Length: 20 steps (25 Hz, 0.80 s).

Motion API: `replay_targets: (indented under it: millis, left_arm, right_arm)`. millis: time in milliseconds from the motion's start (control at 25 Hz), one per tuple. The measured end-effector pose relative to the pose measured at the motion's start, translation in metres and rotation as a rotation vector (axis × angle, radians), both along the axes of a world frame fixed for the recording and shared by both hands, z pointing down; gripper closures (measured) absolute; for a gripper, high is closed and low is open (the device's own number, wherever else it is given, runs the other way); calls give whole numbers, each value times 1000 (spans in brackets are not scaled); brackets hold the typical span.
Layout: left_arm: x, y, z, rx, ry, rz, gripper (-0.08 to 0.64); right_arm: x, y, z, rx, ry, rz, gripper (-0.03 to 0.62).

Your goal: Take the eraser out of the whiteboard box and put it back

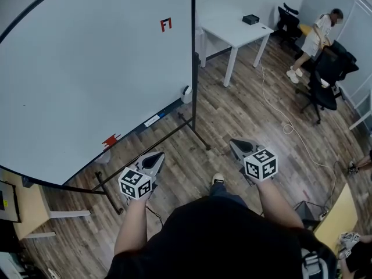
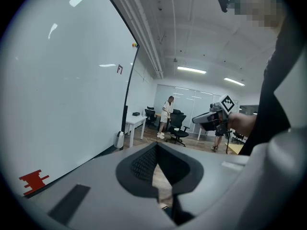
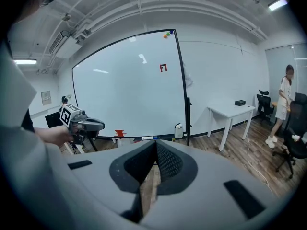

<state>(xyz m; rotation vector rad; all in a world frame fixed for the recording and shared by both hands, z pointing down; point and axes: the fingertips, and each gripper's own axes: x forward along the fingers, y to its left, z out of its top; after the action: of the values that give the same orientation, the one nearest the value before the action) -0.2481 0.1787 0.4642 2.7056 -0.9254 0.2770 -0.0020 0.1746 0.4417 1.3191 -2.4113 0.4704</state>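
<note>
The left gripper (image 1: 159,155) is closed, its two jaws pressed together with nothing between them. The right gripper (image 1: 234,142) is closed and empty as well. The person holds both out in front, low over the wood floor (image 1: 244,115), the left one near the lower edge of the whiteboard (image 1: 87,68) and the right one further to the right, over bare boards.

The white box (image 1: 186,93) hangs at the bottom right corner of the whiteboard, beside the black post of the stand. It lies beyond both grippers, roughly between their lines and well apart from each. Neither touches it. From here I cannot make out the eraser itself, in the box or anywhere else.

Along the board's bottom ledge lies a marker (image 1: 152,121), to the left of the box, and further left a small red shape (image 1: 110,139) sits on the board's edge, near the left gripper. A red mark (image 1: 165,24) sits high on the board.

Further right and farther off stands a white table (image 1: 235,31) with a small black box (image 1: 251,19) on it. A cable (image 1: 288,127) trails across the floor. At the far right a person (image 1: 314,36) stands by black office chairs (image 1: 325,80).
</note>
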Motion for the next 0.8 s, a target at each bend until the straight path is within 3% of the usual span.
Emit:
replay_targets:
  millis: [800]
  left_arm:
    - [43, -32, 17, -48, -24, 8, 548]
  right_arm:
    - [48, -31, 17, -45, -14, 11, 597]
